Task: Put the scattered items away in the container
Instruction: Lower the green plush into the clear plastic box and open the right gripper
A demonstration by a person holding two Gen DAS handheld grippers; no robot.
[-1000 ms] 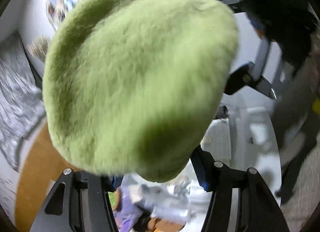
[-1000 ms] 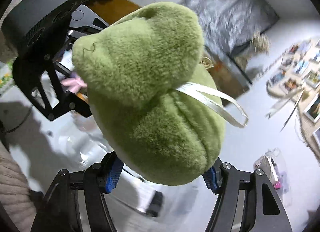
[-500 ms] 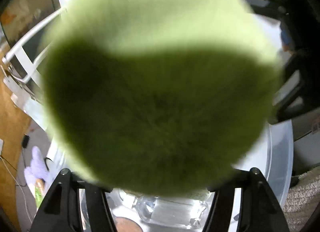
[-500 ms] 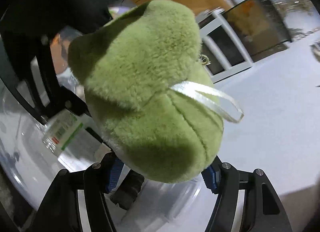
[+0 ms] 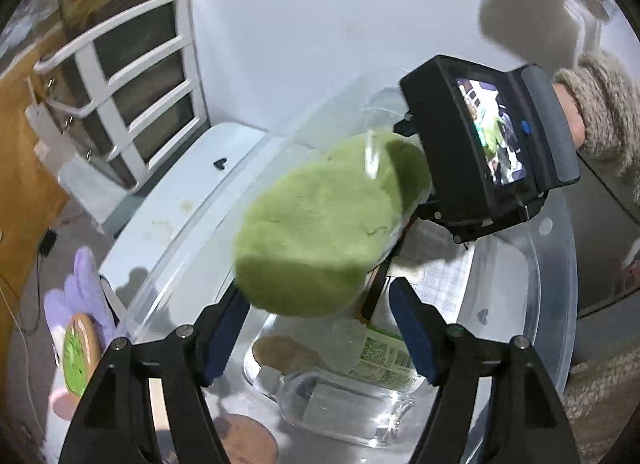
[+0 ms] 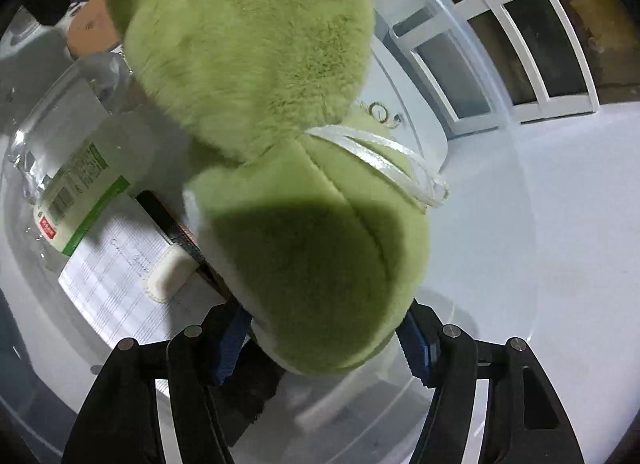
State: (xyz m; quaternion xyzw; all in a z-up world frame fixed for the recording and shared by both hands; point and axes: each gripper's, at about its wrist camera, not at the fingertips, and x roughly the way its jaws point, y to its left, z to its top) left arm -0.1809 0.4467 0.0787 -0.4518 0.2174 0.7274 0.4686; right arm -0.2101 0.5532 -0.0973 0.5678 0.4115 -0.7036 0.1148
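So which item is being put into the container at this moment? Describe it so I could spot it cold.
Find the clear plastic container that fills both wrist views. Above the clear bottle and lined paper lying inside hangs a green plush toy. It is the only furry thing there, with a white ribbon loop.

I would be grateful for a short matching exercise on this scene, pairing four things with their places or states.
Things:
1. green plush toy
2. plastic bottle
3. purple plush
4. left gripper

Places or states:
A. lying on the container floor
B. outside the container's clear wall
C. open, pads off the toy
D. clamped in the right gripper, above the container

Pairs: 1-D, 2-A, 3-B, 4-C
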